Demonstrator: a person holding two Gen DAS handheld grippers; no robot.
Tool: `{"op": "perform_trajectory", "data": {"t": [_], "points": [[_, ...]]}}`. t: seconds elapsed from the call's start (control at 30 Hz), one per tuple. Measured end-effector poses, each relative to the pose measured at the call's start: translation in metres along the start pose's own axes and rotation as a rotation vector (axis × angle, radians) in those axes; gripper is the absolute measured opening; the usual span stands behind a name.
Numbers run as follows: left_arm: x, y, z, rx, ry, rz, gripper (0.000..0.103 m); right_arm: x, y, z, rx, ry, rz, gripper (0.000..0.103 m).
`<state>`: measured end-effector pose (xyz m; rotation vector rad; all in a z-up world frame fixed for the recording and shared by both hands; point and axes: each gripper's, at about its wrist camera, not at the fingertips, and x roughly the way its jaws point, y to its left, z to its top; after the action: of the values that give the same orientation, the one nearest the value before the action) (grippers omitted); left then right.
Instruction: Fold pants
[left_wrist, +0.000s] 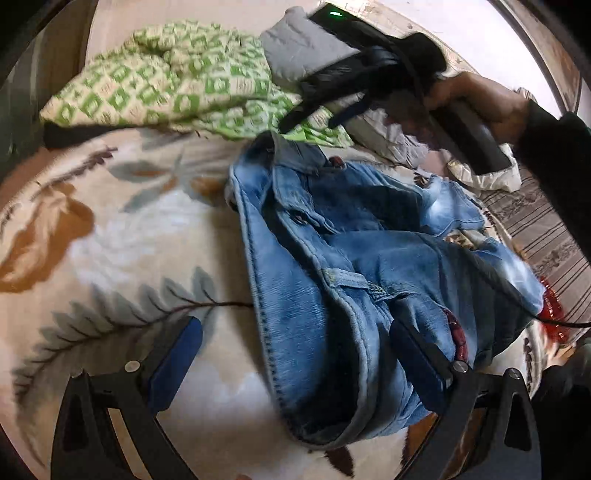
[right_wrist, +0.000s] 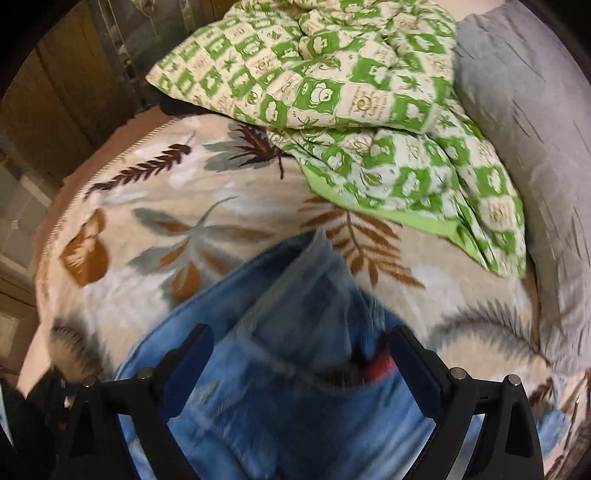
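Blurred jeans (right_wrist: 280, 369) between gripper (right_wrist: 299, 373) fingers

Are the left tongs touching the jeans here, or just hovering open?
Cannot tell. In the left wrist view the left tongs stand open; one finger overlaps the crumpled jeans, but neither contact nor a gap shows plainly.

I see soft, warm indoor light. The jeans (right_wrist: 280, 369) look smeared with motion blur near me. Edges bend round and go dark.
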<state>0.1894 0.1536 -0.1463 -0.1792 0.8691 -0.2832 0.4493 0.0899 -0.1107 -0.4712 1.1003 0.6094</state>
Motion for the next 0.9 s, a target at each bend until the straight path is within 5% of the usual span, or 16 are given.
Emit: {"op": "perform_trajectory", "data": {"t": [0.17, 0.2, 0.23, 0.27, 0.33, 0.4, 0.47, 0.73, 0.9], "points": [[0.01, -0.002, -0.001, -0.021, 0.031, -0.047, 0.096, 0.035, 0.003, 0.014, -0.015, 0.064, -0.099, 0.095], [0.01, -0.004, -0.001, -0.009, 0.028, -0.049, 0.085, 0.043, 0.002, 0.013, -0.017, 0.075, -0.08, 0.083], [0.01, -0.005, -0.001, 0.0, 0.032, -0.065, 0.078, 0.047, 0.001, 0.013, -0.009, 0.083, -0.063, 0.054], [0.011, -0.007, 0.0, 0.005, 0.042, -0.089, 0.062, 0.052, -0.001, 0.011, 0.006, 0.098, -0.064, 0.04], [0.013, -0.01, -0.001, 0.022, 0.061, -0.091, 0.048, 0.054, -0.003, 0.007, -0.006, 0.08, -0.063, 0.028], [0.014, -0.01, 0.0, 0.029, 0.069, -0.106, 0.026, 0.051, -0.007, 0.003, 0.001, 0.065, -0.049, 0.023], [0.007, -0.008, 0.004, 0.019, 0.046, -0.128, 0.021, 0.041, -0.011, 0.001, 0.007, 0.034, -0.037, 0.021], [-0.039, 0.027, 0.03, -0.083, -0.124, -0.156, 0.013, -0.017, -0.015, 0.026, 0.04, -0.134, -0.007, 0.018], [-0.059, 0.057, 0.029, -0.153, -0.186, -0.12, 0.013, -0.028, 0.026, 0.067, -0.012, -0.187, -0.008, 0.017]]}}
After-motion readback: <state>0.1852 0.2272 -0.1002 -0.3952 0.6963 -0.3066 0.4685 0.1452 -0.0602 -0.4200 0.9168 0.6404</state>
